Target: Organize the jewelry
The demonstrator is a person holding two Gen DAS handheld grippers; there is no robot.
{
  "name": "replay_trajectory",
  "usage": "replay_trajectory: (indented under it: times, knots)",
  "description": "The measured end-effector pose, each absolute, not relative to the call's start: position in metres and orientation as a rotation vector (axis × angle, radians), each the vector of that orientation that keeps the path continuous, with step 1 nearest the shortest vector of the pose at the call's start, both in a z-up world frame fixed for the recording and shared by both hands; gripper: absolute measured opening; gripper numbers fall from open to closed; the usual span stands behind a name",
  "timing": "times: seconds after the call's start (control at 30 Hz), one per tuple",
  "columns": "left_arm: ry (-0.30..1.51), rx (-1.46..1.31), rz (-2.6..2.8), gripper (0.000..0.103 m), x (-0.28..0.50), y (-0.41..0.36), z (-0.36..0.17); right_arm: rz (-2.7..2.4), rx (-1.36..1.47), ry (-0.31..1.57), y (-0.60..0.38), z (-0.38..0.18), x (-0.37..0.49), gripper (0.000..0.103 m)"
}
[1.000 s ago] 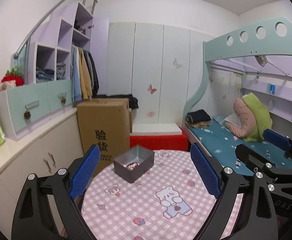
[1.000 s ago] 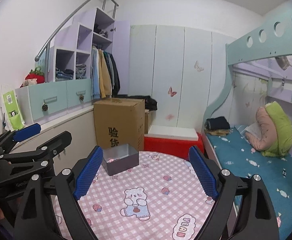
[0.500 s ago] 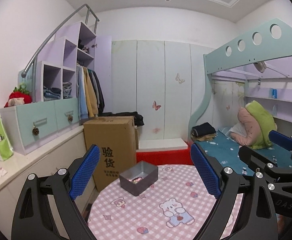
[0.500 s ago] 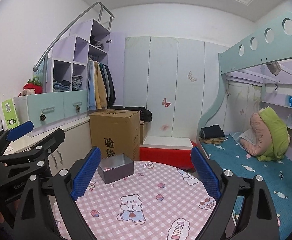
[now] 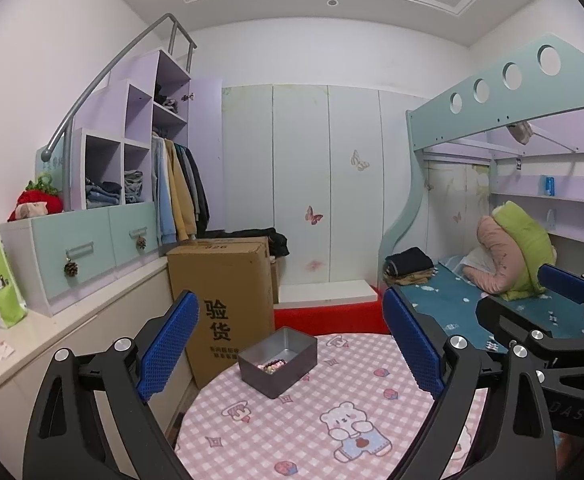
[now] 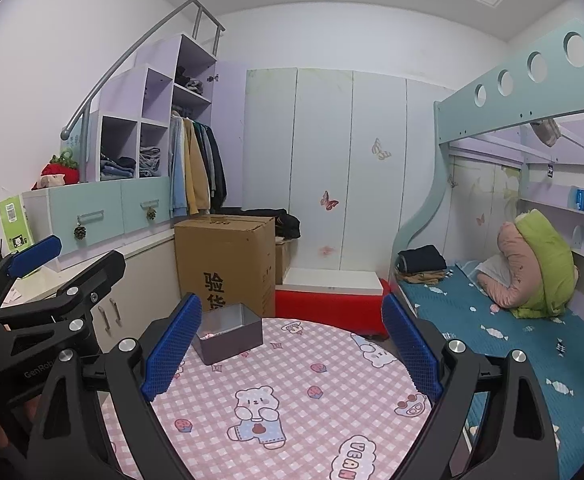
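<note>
Pulled back and tilted up from the box (image 5: 278,360) at centre frame, beads (image 5: 273,366) inside, both grippers (image 5: 288,356) (image 6: 290,354) spread empty; task likely finished.

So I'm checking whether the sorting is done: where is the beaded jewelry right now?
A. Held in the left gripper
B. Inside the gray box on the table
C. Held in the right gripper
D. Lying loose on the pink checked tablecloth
B: the beaded jewelry lies inside the open gray box on the table, while the left gripper and right gripper are both open and hold nothing.
</note>
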State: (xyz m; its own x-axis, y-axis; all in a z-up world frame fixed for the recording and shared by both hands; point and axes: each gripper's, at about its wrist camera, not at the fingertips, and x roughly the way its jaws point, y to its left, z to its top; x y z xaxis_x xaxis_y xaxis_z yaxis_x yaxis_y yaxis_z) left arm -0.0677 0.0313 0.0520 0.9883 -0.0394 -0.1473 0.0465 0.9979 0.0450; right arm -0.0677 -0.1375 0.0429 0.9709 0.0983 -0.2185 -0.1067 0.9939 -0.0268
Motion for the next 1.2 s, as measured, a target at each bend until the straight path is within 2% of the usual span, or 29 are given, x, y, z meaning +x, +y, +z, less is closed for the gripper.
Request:
replay_trajectory:
  times: [1.2]
  knots:
    - [0.153,0.056,-0.058,0.090,-0.048,0.028,0.040,0.092,-0.031,0.266,-0.141,0.027,-0.050,0.089]
